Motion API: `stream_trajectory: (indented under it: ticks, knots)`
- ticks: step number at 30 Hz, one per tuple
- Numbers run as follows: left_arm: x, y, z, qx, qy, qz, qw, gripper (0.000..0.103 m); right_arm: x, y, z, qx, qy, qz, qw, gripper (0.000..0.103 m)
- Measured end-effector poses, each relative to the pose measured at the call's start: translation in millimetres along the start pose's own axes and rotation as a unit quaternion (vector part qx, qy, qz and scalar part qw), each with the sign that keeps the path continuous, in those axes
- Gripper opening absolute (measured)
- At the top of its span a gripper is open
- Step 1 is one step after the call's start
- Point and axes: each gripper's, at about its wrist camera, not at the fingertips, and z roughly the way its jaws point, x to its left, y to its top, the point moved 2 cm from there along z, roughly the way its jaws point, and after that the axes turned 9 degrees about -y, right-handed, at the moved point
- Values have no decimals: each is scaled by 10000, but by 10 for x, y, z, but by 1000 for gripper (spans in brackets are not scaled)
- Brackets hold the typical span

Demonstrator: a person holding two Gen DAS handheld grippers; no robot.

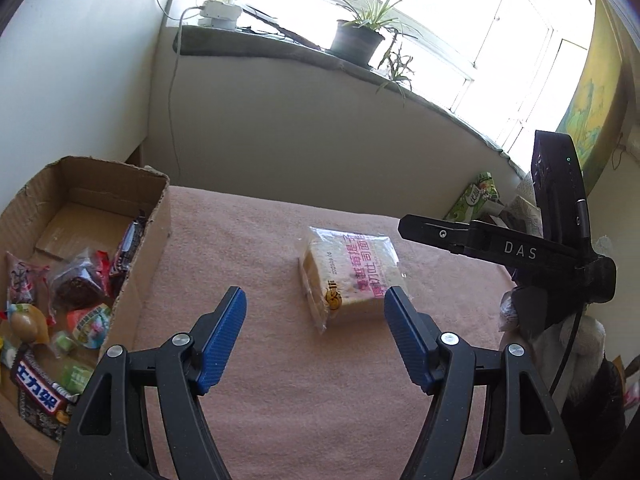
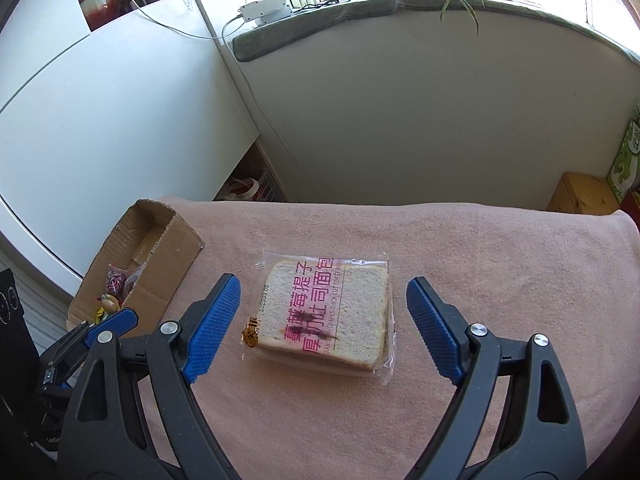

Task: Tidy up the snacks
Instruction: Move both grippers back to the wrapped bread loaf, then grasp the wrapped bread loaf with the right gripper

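Note:
A clear packet of sliced toast bread with pink print point(image 2: 326, 314) lies flat on the pink cloth. My right gripper point(image 2: 324, 292) is open, its blue fingers on either side of the packet, not touching it. My left gripper point(image 1: 316, 300) is open and empty; the packet point(image 1: 350, 276) lies just beyond and right of its gap. The open cardboard box point(image 1: 156, 216) at the left holds several wrapped snacks point(image 1: 80, 292); the box also shows in the right wrist view point(image 2: 168, 264). The right gripper's black body point(image 1: 520, 252) shows at the right of the left wrist view.
The pink cloth point(image 2: 480, 280) covers the table. A grey wall and a window ledge with a potted plant point(image 1: 360, 36) stand behind. A green carton point(image 1: 476, 196) and a wooden box point(image 2: 580, 194) stand at the far right edge.

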Motion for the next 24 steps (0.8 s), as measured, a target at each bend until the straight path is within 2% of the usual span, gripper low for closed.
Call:
stream_trajectory:
  ticks: [5, 8, 15, 19, 20, 22, 24]
  knots:
    - [-8, -9, 316, 316, -366, -282, 9984, 71, -155, -79, 149, 300, 289, 226, 9989, 88]
    - [29, -17, 485, 475, -446, -449, 9969, 72, -209, -114, 248, 470, 476, 395, 9970, 88]
    - [147, 33, 739, 671, -509, -715, 9939, 72, -236, -162, 436, 713, 683, 523, 9937, 88]
    - [147, 34, 814, 766, -465, -640, 9939, 71, -265, -178, 535, 838, 800, 662, 9911, 86]
    - [148, 32, 831, 797, -480, -630, 9937, 71, -268, -185, 553, 865, 850, 689, 9902, 82]
    - [141, 31, 857, 830, -446, -604, 9937, 68, -264, -201, 587, 938, 943, 743, 9883, 81]
    - [133, 34, 881, 871, -465, -532, 9937, 57, -259, -214, 613, 959, 936, 748, 9882, 81]
